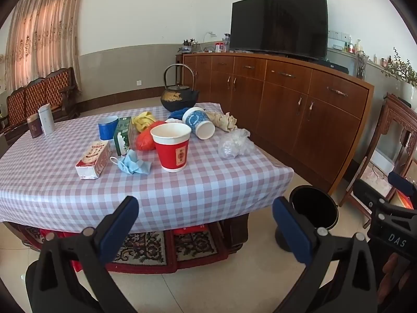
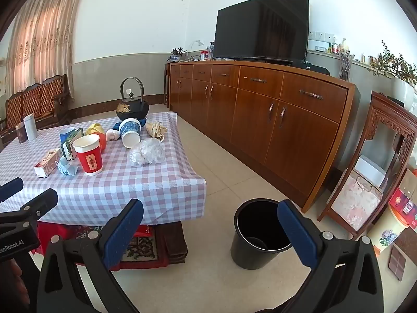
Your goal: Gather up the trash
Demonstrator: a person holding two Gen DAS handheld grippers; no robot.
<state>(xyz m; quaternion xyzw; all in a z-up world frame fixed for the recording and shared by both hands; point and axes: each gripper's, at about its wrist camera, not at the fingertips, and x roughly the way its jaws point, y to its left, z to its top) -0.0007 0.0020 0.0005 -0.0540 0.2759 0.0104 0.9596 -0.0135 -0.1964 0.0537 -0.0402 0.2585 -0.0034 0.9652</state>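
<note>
Both grippers, left gripper [image 1: 206, 224] and right gripper [image 2: 211, 229], are hanging wide open, empty, short of the table [image 1: 182, 198] edge; bin [image 2: 260, 237] sitting just ahead of the right one.

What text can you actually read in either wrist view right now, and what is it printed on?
"DAS": on the right gripper's body, seen in the left wrist view.
"enRobot.AI", cut off at the frame edge: on the left gripper's body, seen in the right wrist view.
Red cup: label characters too blurred to read.
Carton, green box, two tins: print too small to read.
</note>
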